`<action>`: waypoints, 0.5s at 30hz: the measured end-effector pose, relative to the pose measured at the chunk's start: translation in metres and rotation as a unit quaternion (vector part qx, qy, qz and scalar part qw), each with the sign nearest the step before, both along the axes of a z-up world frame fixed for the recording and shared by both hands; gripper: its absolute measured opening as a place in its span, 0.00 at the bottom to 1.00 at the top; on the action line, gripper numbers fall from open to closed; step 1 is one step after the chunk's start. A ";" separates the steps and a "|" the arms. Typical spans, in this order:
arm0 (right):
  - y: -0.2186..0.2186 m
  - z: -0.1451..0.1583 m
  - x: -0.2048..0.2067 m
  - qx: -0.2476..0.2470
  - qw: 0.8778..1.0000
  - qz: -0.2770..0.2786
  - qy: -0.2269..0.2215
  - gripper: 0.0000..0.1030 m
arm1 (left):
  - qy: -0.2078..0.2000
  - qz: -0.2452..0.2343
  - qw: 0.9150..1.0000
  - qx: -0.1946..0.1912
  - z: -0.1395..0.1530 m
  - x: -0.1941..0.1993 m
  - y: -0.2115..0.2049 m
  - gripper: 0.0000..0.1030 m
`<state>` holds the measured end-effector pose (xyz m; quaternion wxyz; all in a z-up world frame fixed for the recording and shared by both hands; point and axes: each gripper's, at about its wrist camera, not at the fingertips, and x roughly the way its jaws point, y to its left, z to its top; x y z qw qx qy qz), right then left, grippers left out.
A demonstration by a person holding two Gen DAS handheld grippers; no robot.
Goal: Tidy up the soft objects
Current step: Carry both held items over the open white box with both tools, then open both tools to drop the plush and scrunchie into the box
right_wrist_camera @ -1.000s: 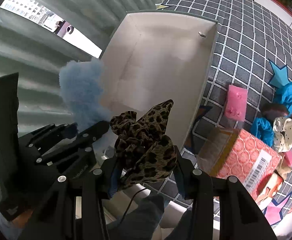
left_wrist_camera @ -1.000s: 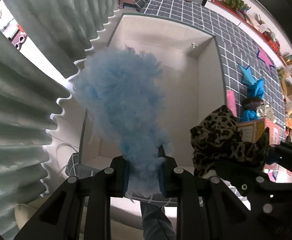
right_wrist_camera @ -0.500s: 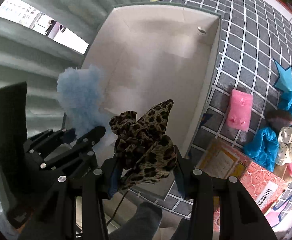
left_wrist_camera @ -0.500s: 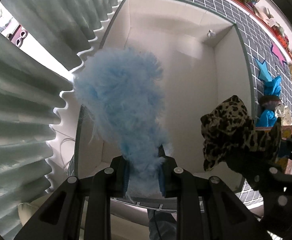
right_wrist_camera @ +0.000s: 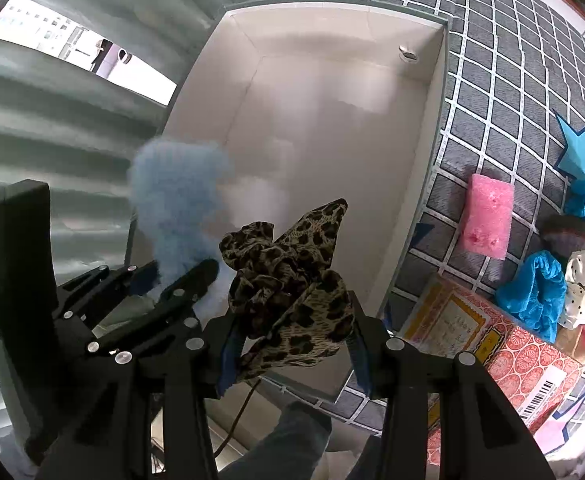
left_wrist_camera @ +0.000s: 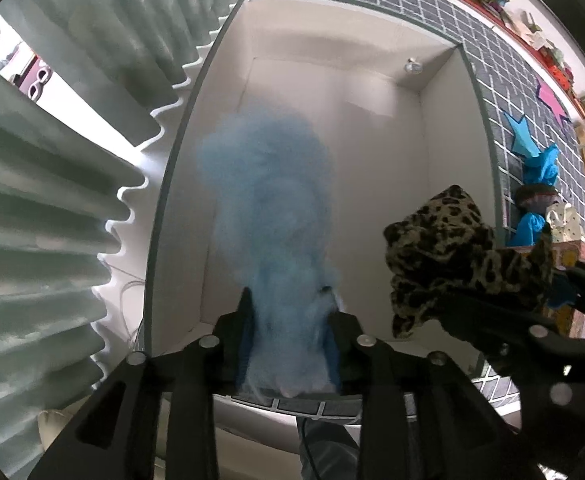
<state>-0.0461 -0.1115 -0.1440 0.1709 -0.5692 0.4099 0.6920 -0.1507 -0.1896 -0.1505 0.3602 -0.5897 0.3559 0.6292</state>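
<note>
Step in hand: dropping soft things into the large white open-topped box [left_wrist_camera: 332,128] that stands on the grey grid-patterned tabletop [right_wrist_camera: 512,80].
Left hand-held gripper [left_wrist_camera: 290,344]: points straight down over the box; its jaws have just been opening, and the fluffy pale-blue fibre tuft [left_wrist_camera: 268,200] hangs blurred between them, seemingly slipping free.
Right hand-held gripper [right_wrist_camera: 292,344]: clamped on a leopard-print fabric scrunchie [right_wrist_camera: 288,276], held above the box's near edge beside the left one.
Next move, as judged: let the blue tuft fall clear, then carry the scrunchie further over the box and release.
Left to sort: a pink sponge block [right_wrist_camera: 488,220], crumpled bright-blue cloth [right_wrist_camera: 536,296] and a cream spotted scrunchie [right_wrist_camera: 584,288] lie on the tabletop right of the box.
</note>
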 end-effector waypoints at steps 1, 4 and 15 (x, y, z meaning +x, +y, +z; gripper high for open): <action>0.000 0.001 0.001 0.000 1.000 0.002 0.001 0.46 | 0.003 -0.002 1.000 0.004 0.001 0.002 0.000 0.55; 0.000 0.002 0.002 0.001 1.000 0.006 0.004 0.51 | 0.025 -0.006 1.000 0.017 0.008 0.008 -0.002 0.80; 0.004 0.027 0.008 0.073 0.997 0.008 0.001 0.99 | 0.023 0.024 0.999 0.035 0.027 0.002 -0.007 1.00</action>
